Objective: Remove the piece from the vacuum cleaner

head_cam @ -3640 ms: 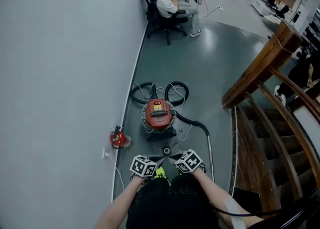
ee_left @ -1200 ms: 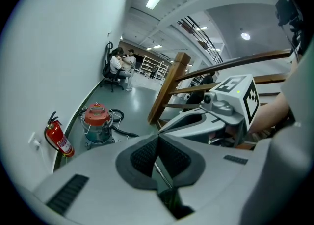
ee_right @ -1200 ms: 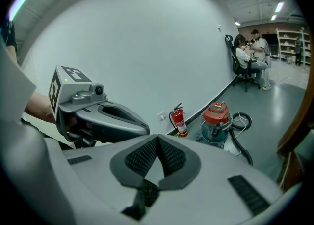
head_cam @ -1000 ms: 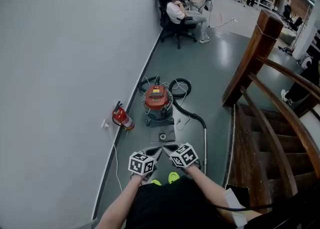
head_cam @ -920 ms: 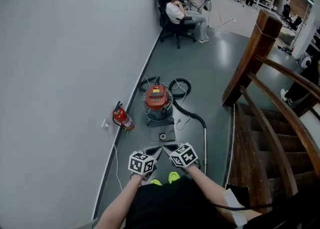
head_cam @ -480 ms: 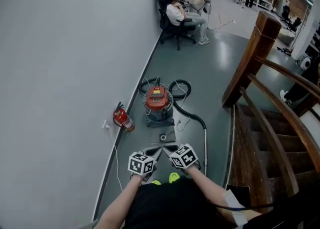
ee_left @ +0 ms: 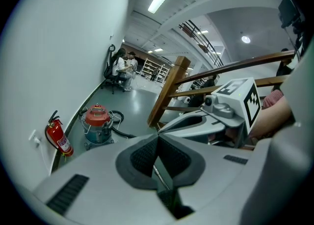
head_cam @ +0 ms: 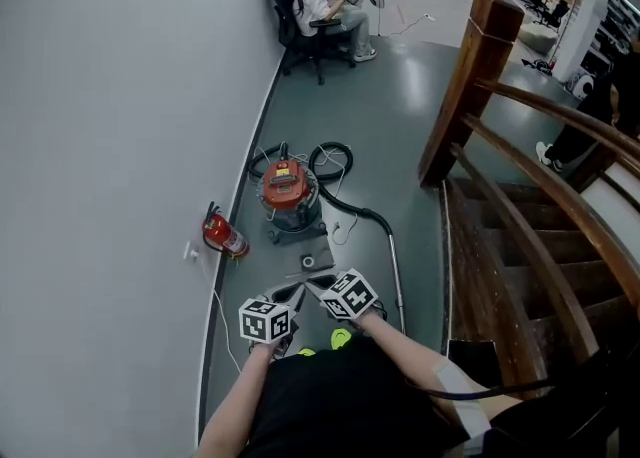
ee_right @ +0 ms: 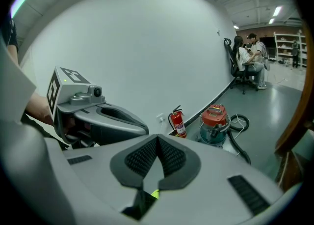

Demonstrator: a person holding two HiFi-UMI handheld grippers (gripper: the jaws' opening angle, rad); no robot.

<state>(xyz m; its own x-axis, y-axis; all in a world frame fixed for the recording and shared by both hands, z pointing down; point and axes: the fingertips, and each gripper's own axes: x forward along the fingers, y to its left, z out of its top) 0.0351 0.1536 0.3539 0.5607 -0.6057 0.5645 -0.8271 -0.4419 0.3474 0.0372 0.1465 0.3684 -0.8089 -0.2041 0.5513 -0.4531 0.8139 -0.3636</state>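
On the grey floor point(head_cam: 390, 116) ahead of you, the vacuum cleaner point(head_cam: 289, 189) stands close to the white wall point(head_cam: 120, 146), which closes the lane on its left in the head view. A red fire extinguisher point(head_cam: 222, 236) sits against that wall, near the vacuum cleaner and on your side of it. On the vacuum cleaner's other side, a wooden stair rail point(head_cam: 545, 131) and its post point(head_cam: 472, 71) form the opposing edge. Open floor lies between that post and the vacuum cleaner, and more beyond the vacuum cleaner. 2 persons sit at a chair point(head_cam: 305, 21) well beyond it, by the wall.

The vacuum cleaner has a red lid on a grey drum. A black hose point(head_cam: 345, 204) loops behind it and runs round to a metal wand point(head_cam: 396, 281), which lies on the floor toward you on the stair side. A small round part point(head_cam: 308, 262) lies on the floor just in front of the vacuum cleaner; its detail is too small to make out.

Your left gripper point(ee_left: 158, 139) and right gripper point(ee_right: 157, 139) are held side by side, well short of the vacuum cleaner and apart from it. Both pairs of jaws are closed together, with nothing between them.
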